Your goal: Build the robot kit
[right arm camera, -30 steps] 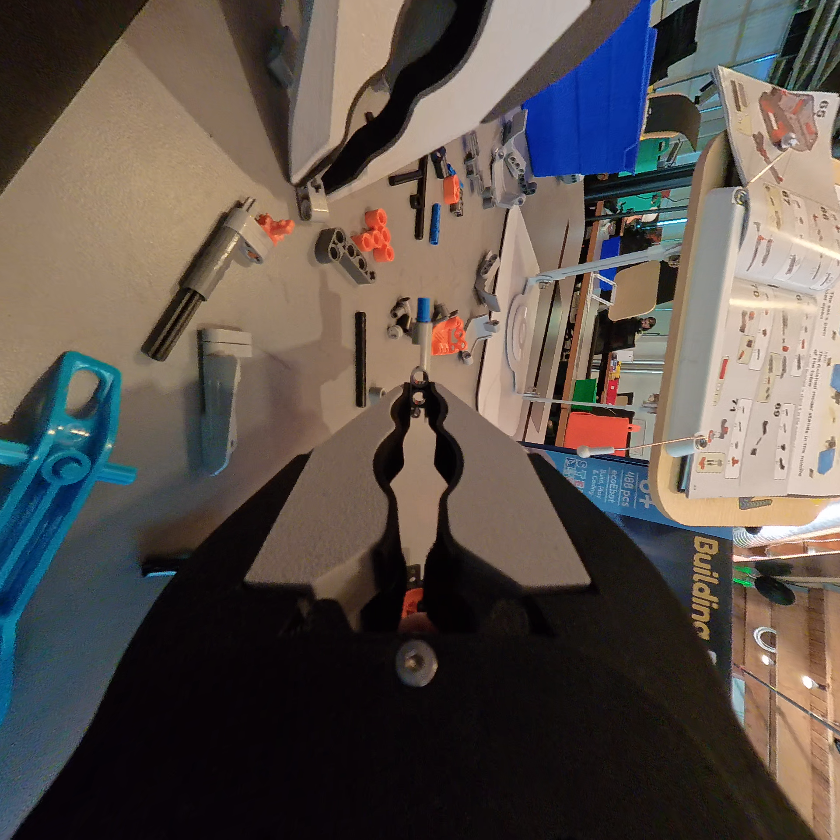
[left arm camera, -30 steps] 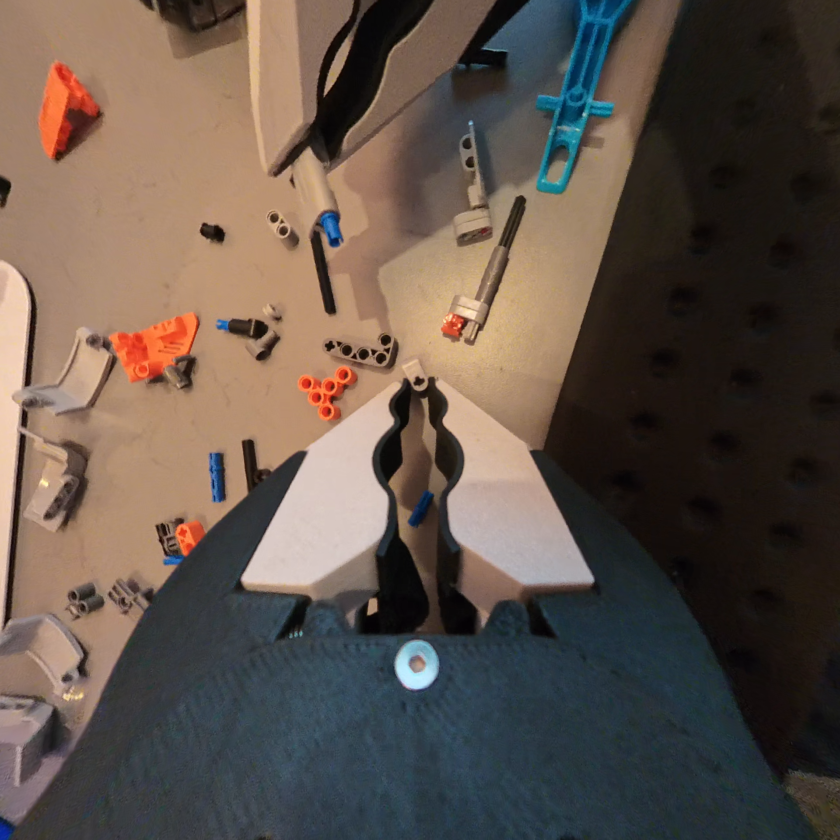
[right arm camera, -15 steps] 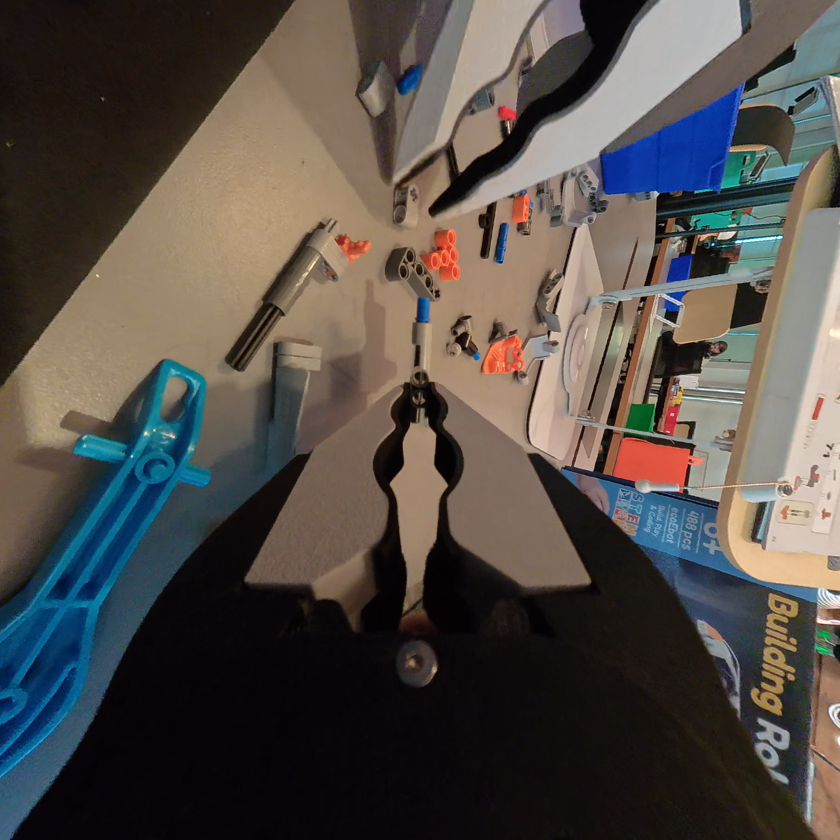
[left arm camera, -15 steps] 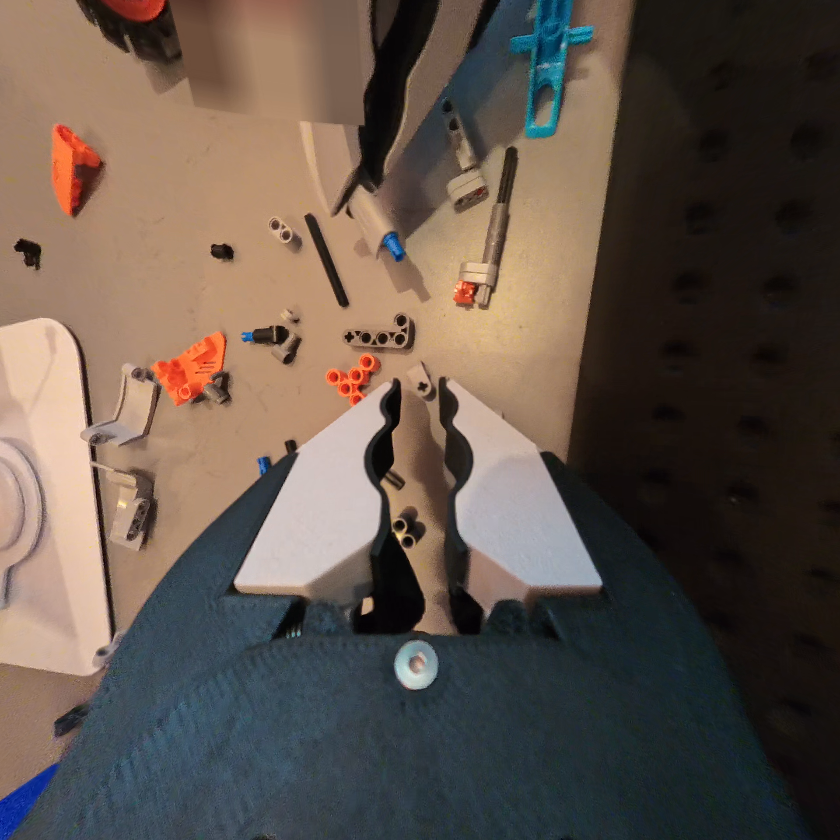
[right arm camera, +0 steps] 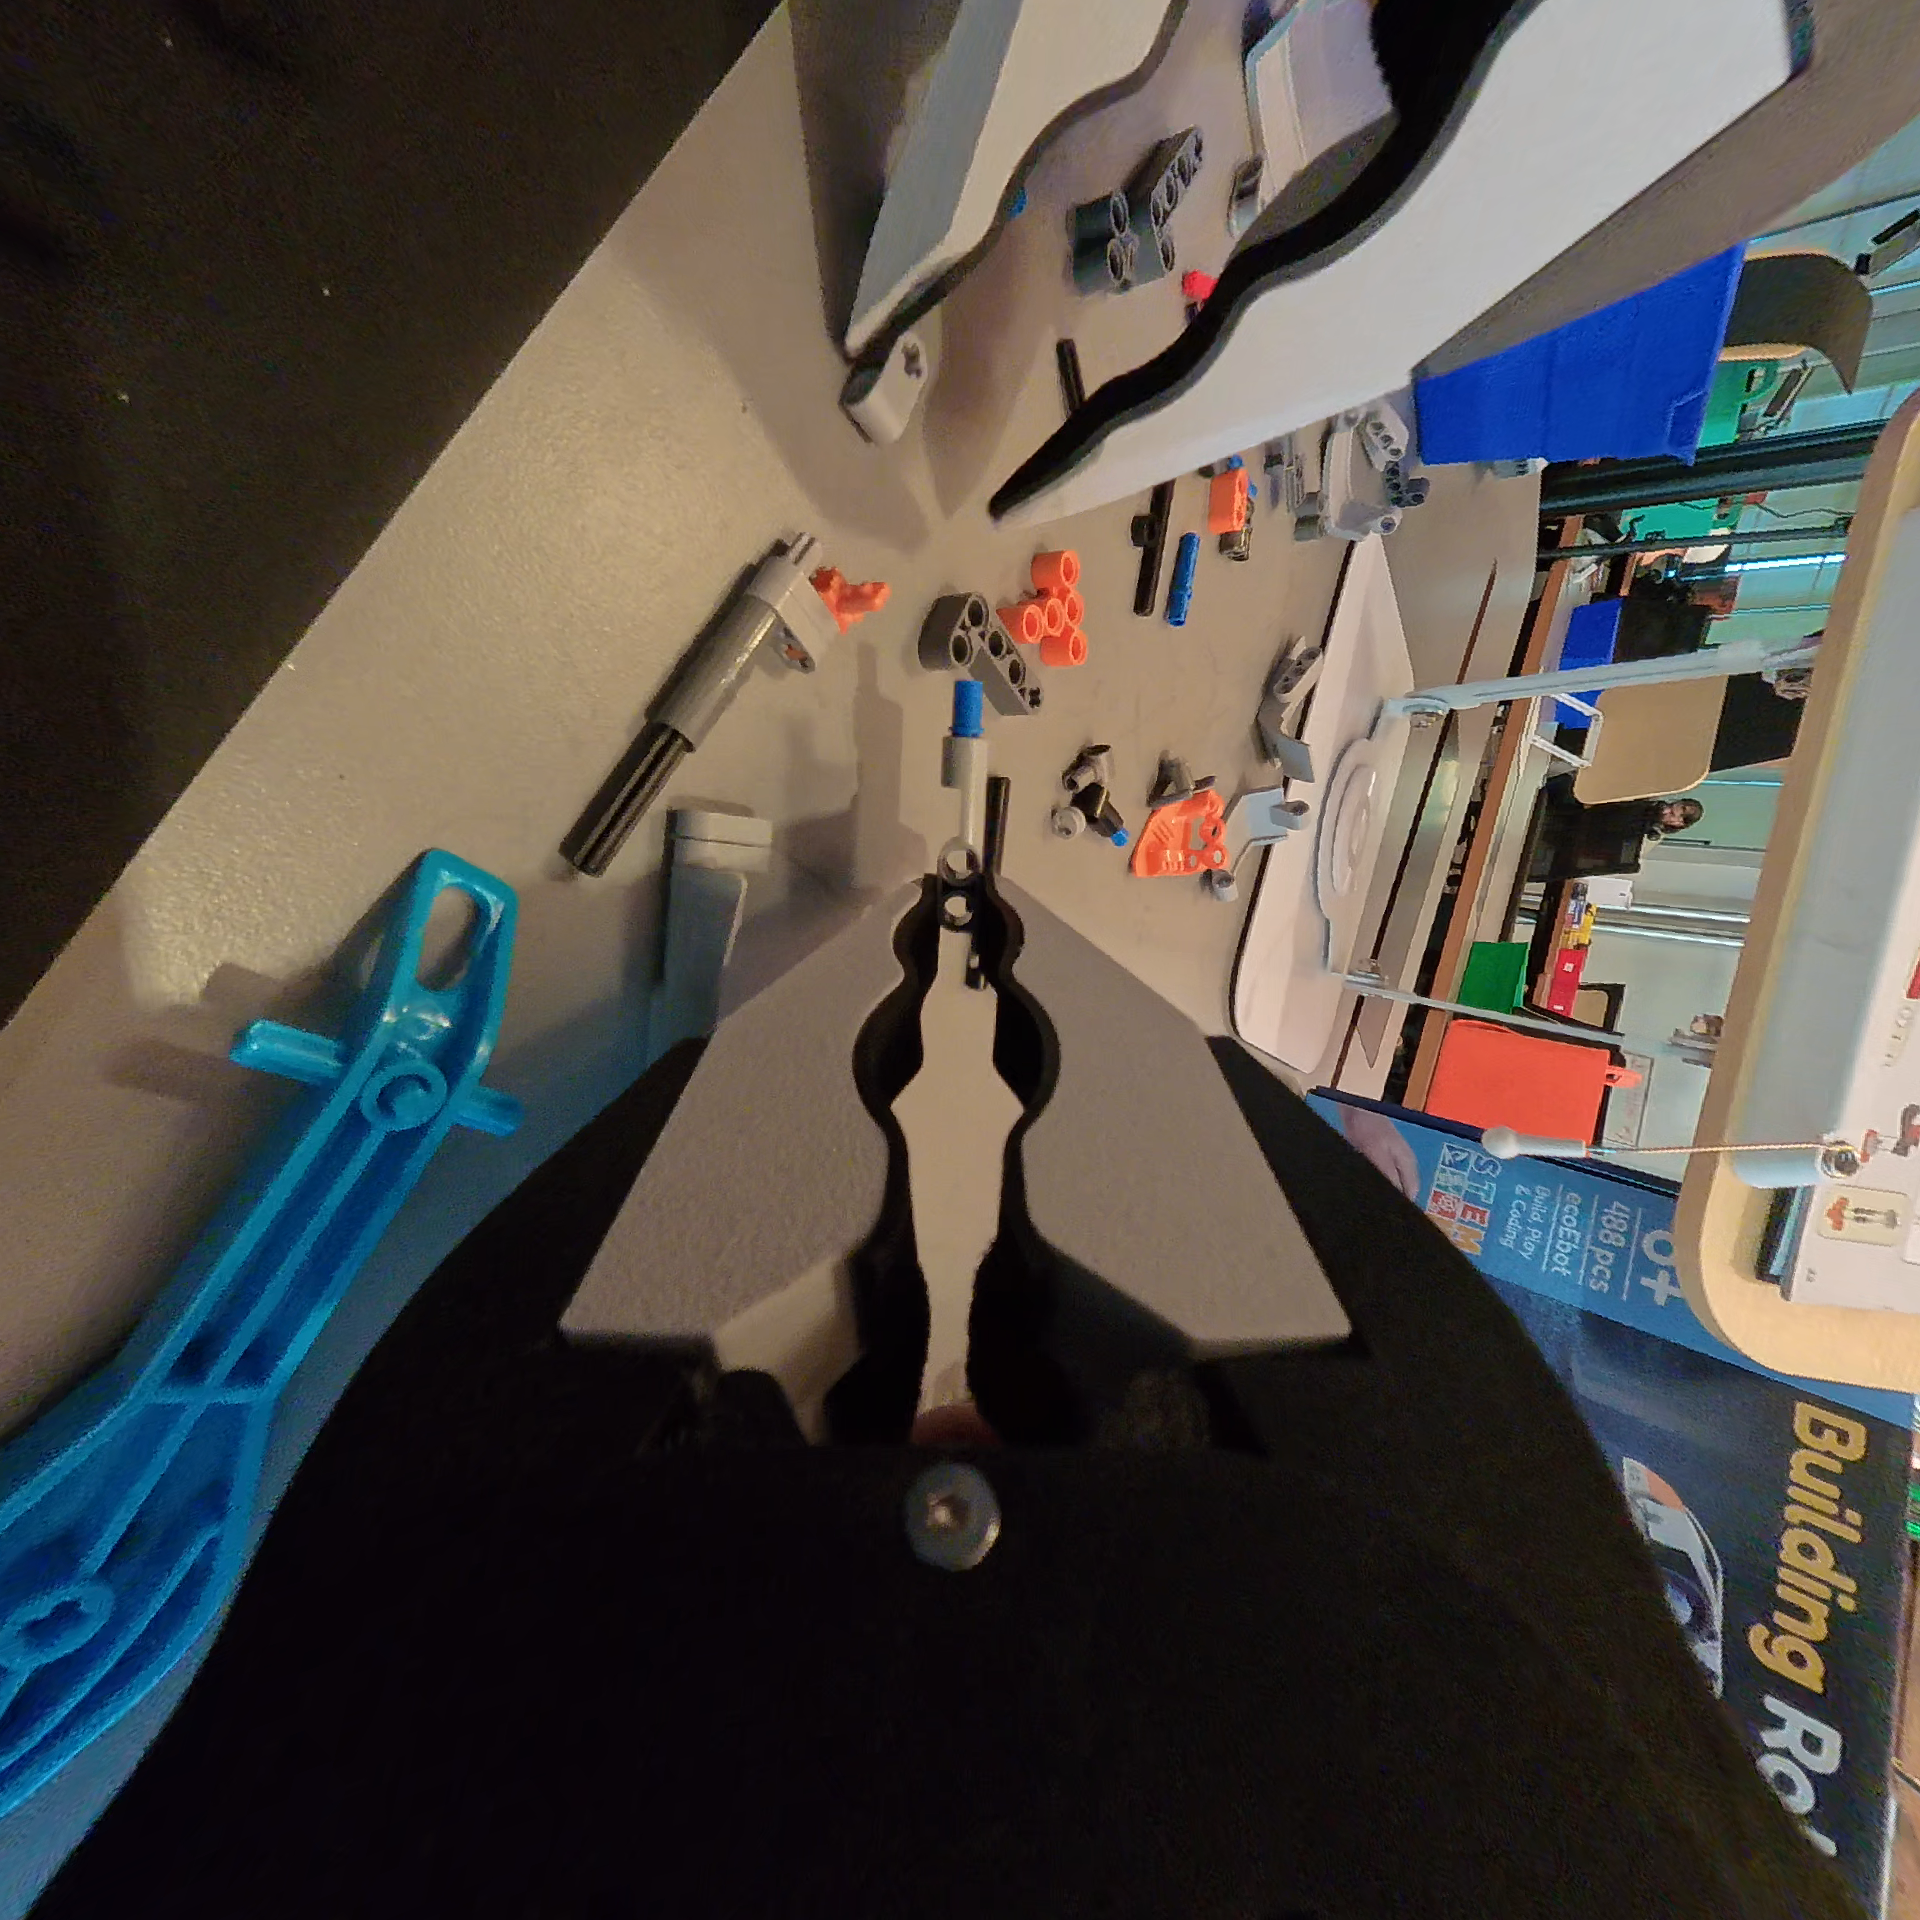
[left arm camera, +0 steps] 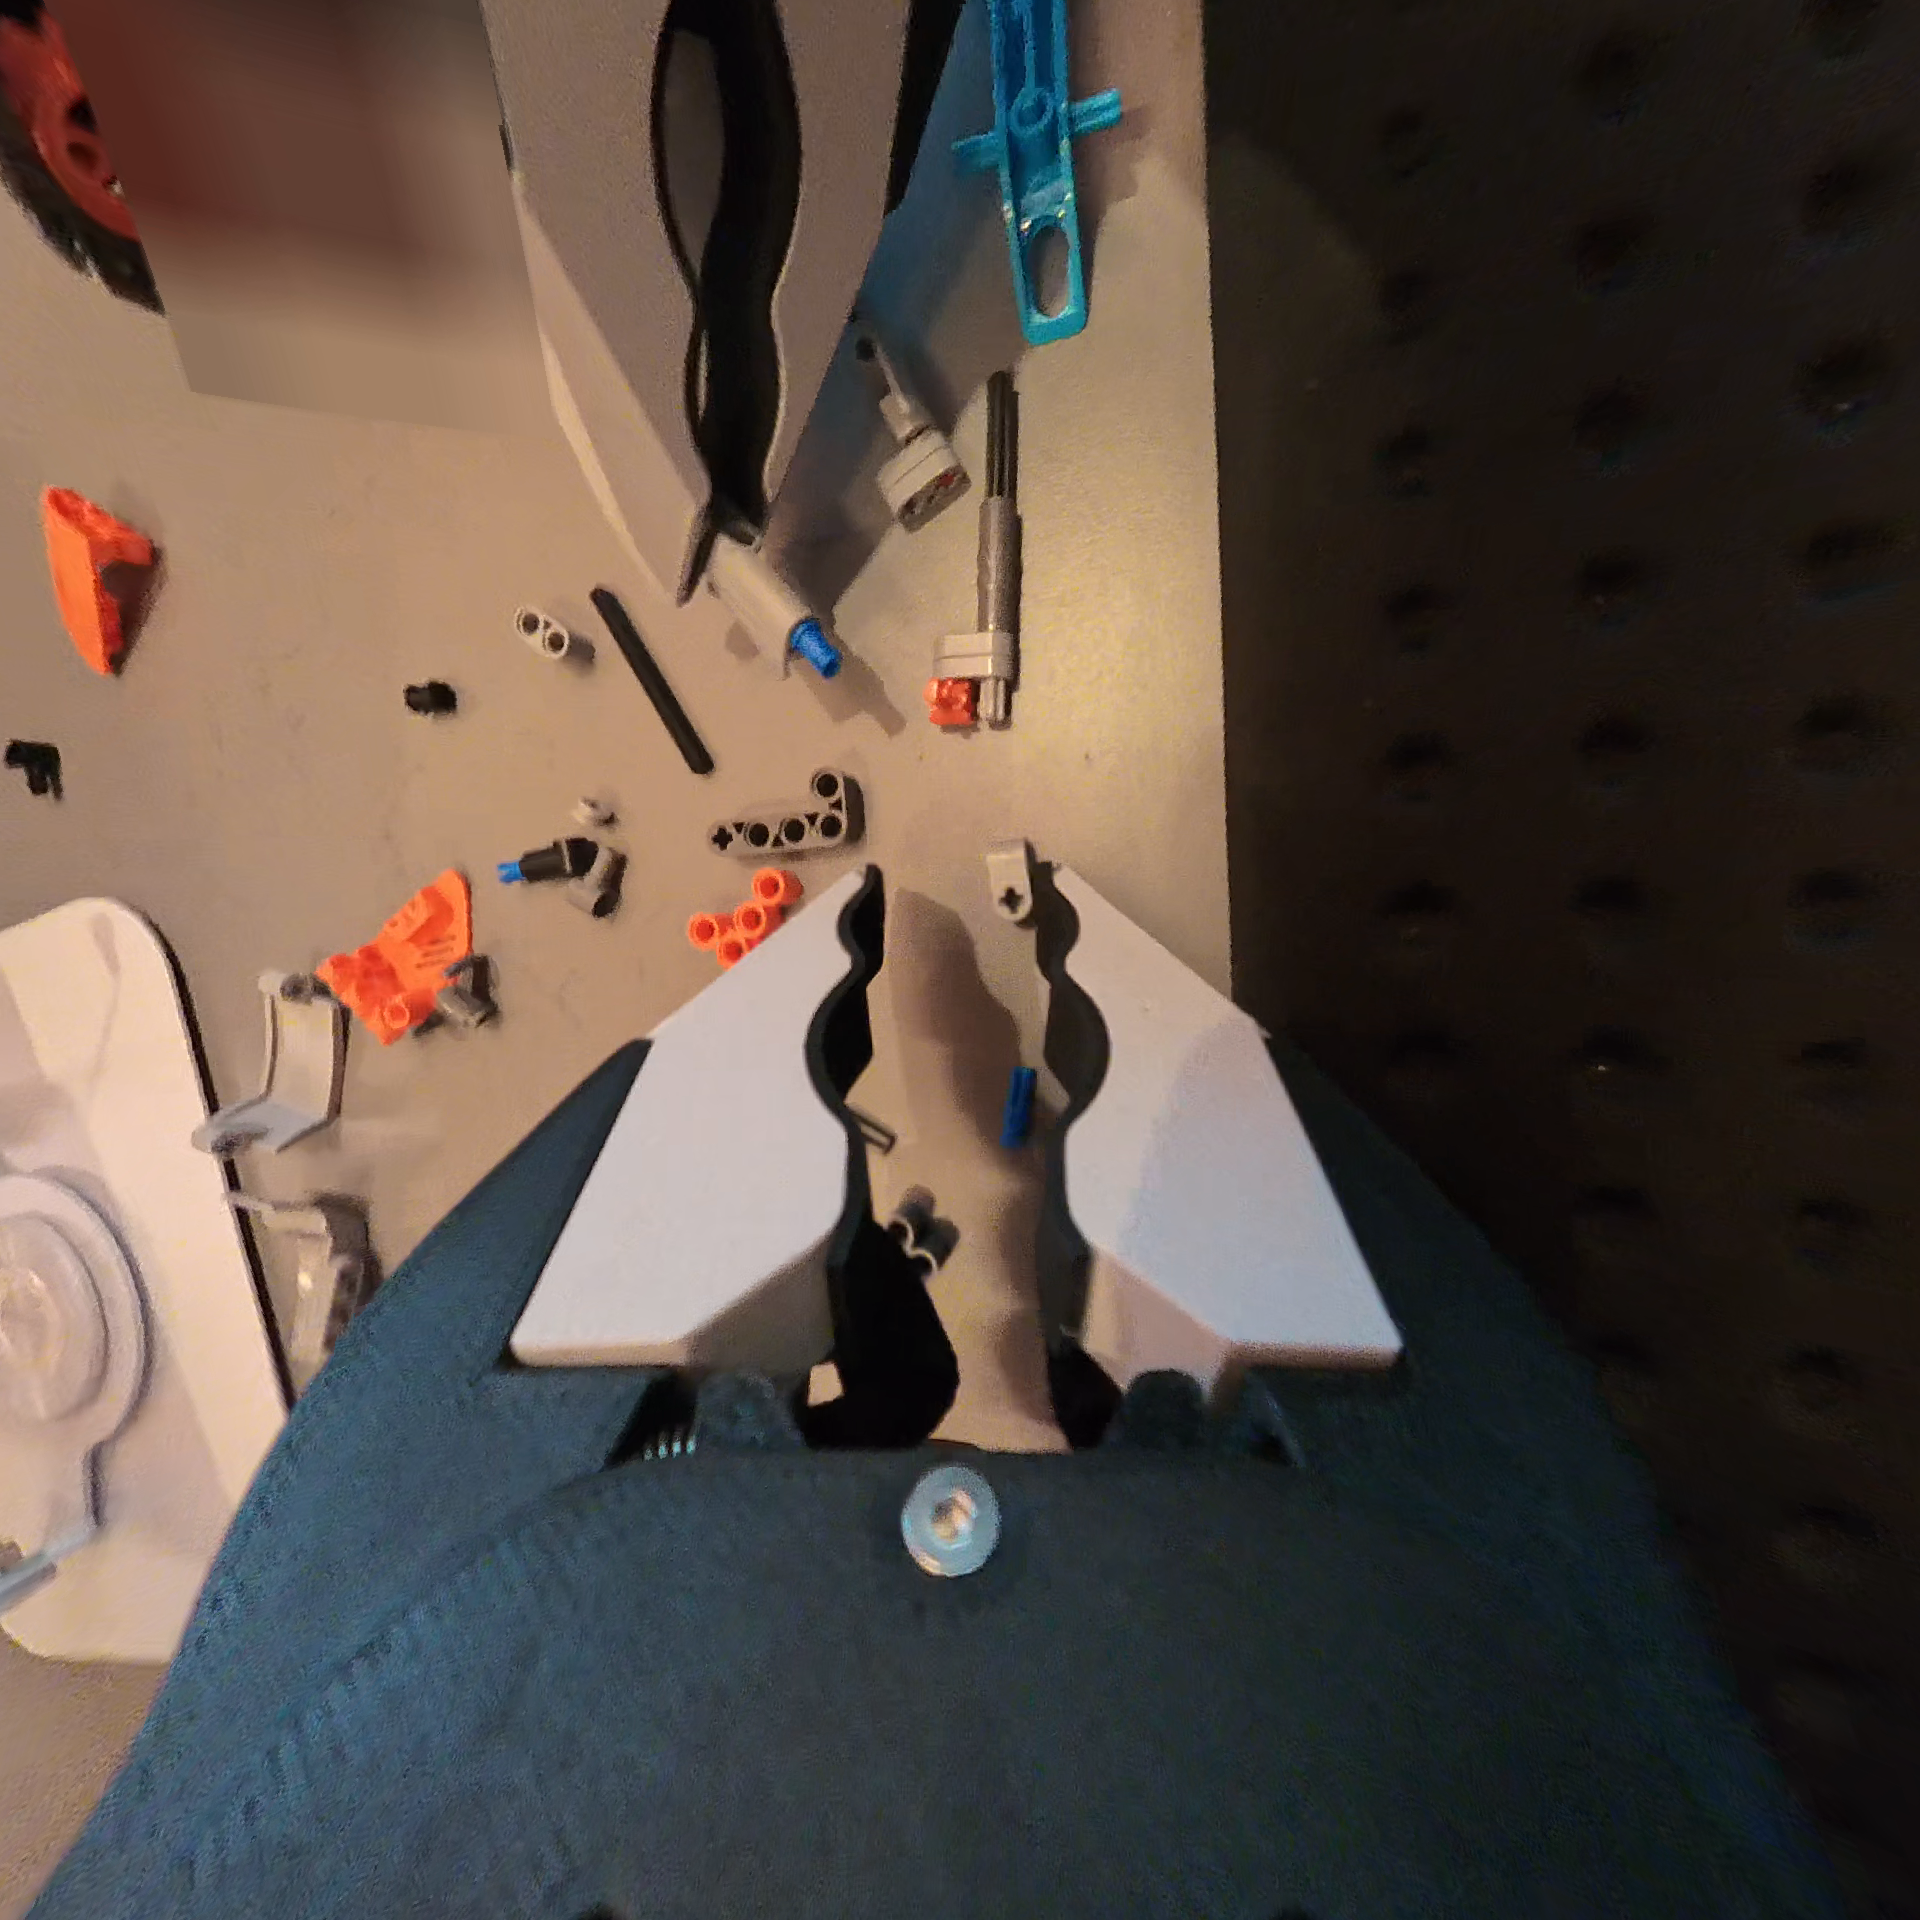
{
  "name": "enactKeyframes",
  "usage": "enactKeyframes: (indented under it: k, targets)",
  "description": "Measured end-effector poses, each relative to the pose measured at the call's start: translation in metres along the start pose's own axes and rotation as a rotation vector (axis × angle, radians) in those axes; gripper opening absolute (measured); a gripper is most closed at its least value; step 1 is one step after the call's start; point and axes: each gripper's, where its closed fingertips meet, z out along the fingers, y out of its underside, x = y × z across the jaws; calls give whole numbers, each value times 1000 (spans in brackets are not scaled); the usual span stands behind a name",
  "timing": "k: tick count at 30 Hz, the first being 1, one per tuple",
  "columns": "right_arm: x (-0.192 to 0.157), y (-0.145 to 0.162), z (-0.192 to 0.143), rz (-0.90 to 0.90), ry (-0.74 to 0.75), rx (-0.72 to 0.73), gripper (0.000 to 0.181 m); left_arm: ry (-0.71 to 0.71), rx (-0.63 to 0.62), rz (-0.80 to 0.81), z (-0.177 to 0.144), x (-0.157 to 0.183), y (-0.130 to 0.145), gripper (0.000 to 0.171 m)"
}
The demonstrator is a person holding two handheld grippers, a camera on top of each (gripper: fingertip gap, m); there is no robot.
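Grey left gripper [left arm camera: 954, 883] hangs with jaws apart, a small grey connector [left arm camera: 1011, 881] at one tip, near the counter [left arm camera: 312, 644] edge. Right gripper [right arm camera: 958, 914] pinches a black pin assembly [right arm camera: 961, 831], blue-tipped, above scattered orange connectors [right arm camera: 1051, 621].

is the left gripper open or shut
Open: the left gripper has a wide gap between its fingertips, with bare table showing through it.

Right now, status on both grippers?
Left gripper open above the table, small grey connector at its right fingertip. Right gripper shut on thin black-and-grey assembly, blue-tipped. Loose parts scattered between.
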Motion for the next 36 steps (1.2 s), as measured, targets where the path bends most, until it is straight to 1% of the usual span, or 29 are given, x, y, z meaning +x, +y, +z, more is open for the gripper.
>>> enactKeyframes:
  k: [1,3,4,8,10,13,16,19,20,24,26,28,31,32,36]
  targets:
    - [0,0,1,-3,-2,-2,4,-21,-18,-35,-2,-2,3,27]
    - [-1,-1,2,-10,-10,-1,4,-60,-38,-79,-6,-2,8,23]
    - [-2,-3,3,-12,-13,3,4,-85,-40,-85,-7,-4,9,19]
    - [-3,-5,5,-19,-20,-1,4,-128,-74,-78,-4,-11,17,17]
    - [-3,-3,5,-16,-20,-21,4,-133,-63,-82,-6,-11,16,19]
    - [-2,-2,7,-11,-19,-55,4,-92,19,-160,-15,-4,6,24]
    - [-3,-8,10,-28,-25,-59,4,-84,56,-254,-17,0,-1,26]
    - [-3,-13,11,-50,-28,-64,4,-71,18,-291,-6,10,0,25]
    - [-3,-13,12,-66,-22,-76,4,-70,-2,-296,-2,12,2,22]
    - [-3,-15,13,-106,0,-92,4,-92,8,-334,2,12,-1,6]
    - [-2,-16,13,-111,6,-91,4,-112,12,-335,4,11,-2,1]
    - [-2,-16,13,-114,12,-93,4,-148,7,-345,3,6,-1,9]
    - [-3,-17,12,-110,11,-88,4,-168,13,-330,1,2,-1,27]
    - [-3,-17,12,-110,10,-86,4,-158,26,-314,1,1,-2,30]
    - [-4,-17,11,-107,8,-81,4,-112,39,-280,5,0,-6,25]
